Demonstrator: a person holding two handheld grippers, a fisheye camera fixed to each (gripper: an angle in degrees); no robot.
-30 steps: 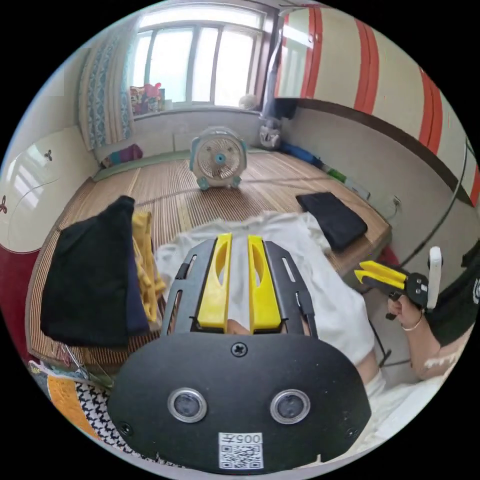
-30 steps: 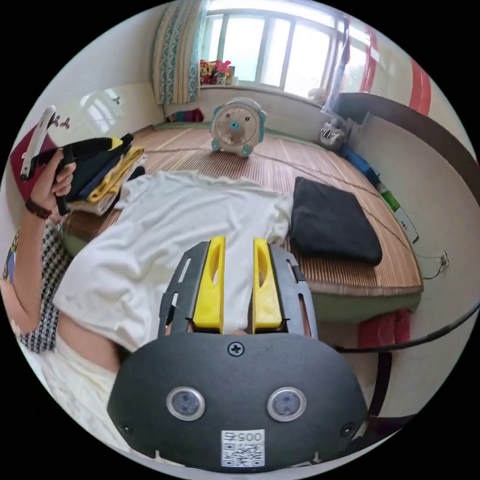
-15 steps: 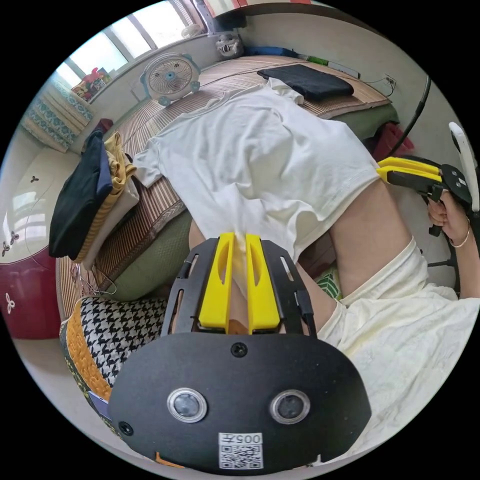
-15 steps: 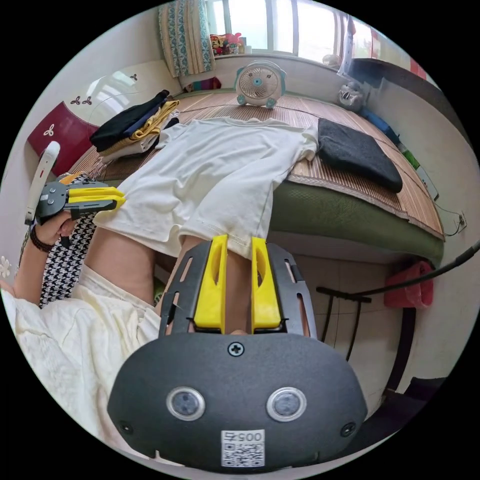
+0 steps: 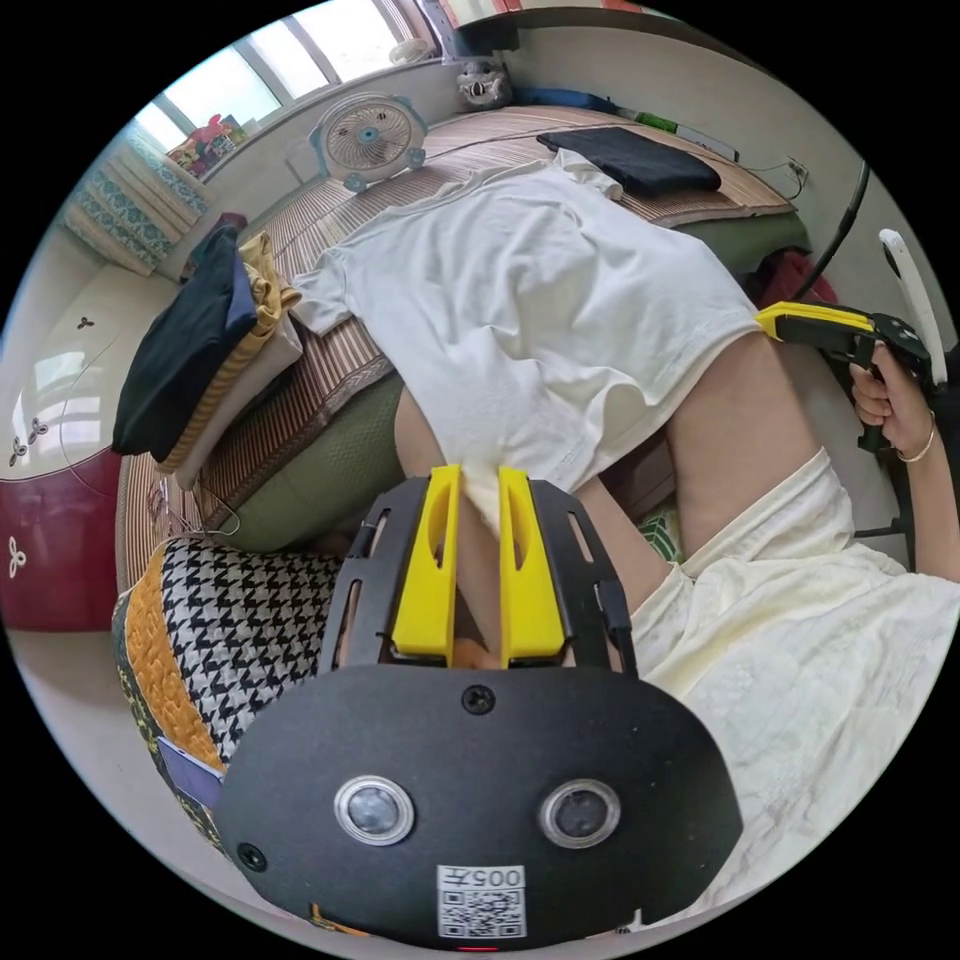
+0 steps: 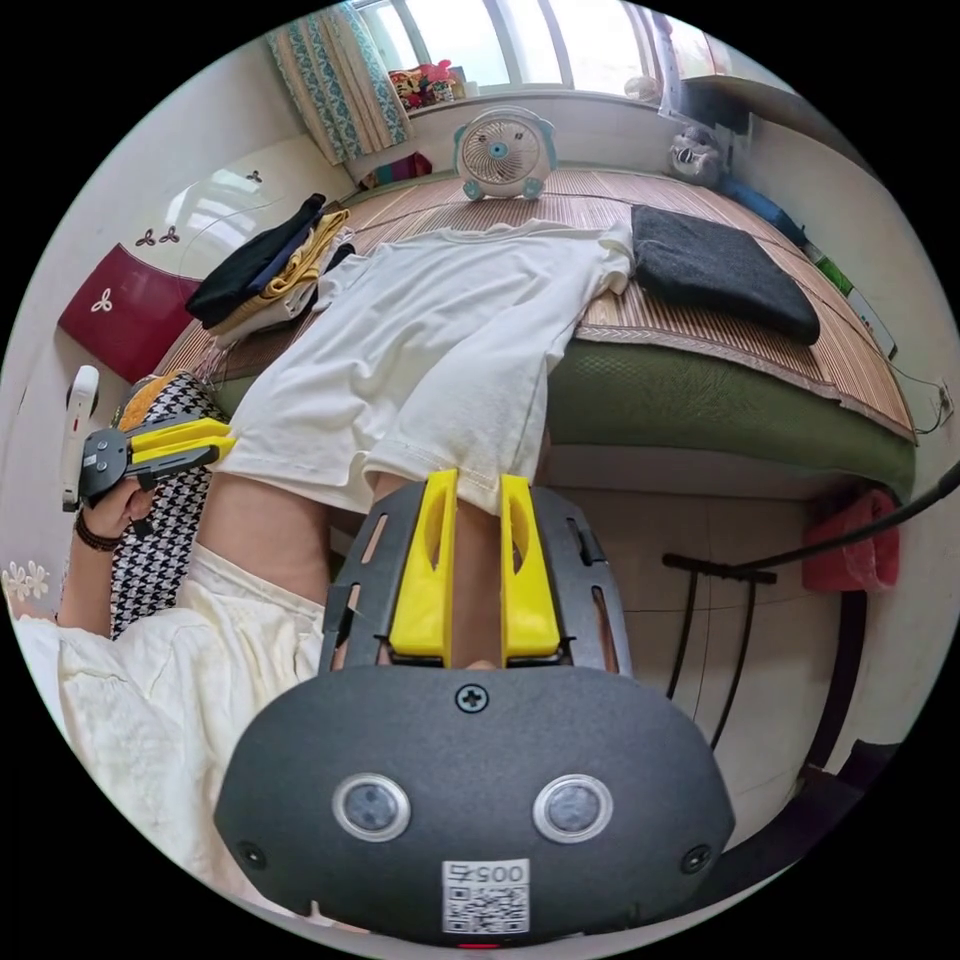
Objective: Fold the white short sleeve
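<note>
The hem of a white short-sleeve shirt [image 5: 540, 300] is seen pinched at its two corners. In the left gripper view, the yellow jaws of the left gripper [image 5: 478, 478] are clenched on one hem corner, with cloth caught between the tips. In the right gripper view, the right gripper [image 6: 478, 482] is closed on the other corner of the shirt [image 6: 430, 340] in the same way. Each gripper is also caught from the side by the other camera: the right gripper [image 5: 775, 322] at the hem's far corner, the left gripper [image 6: 225, 440] likewise, each held in a hand [image 5: 885, 395].

Beyond the jaws, the shirt is stretched from the person's knees up onto a bed covered with a bamboo mat [image 6: 700, 330]. Past one sleeve a folded dark cloth [image 6: 715, 265] is laid; past the other, a stack of folded clothes [image 6: 265, 270]. A small fan [image 6: 503, 152] is stood farther off, under the window.
</note>
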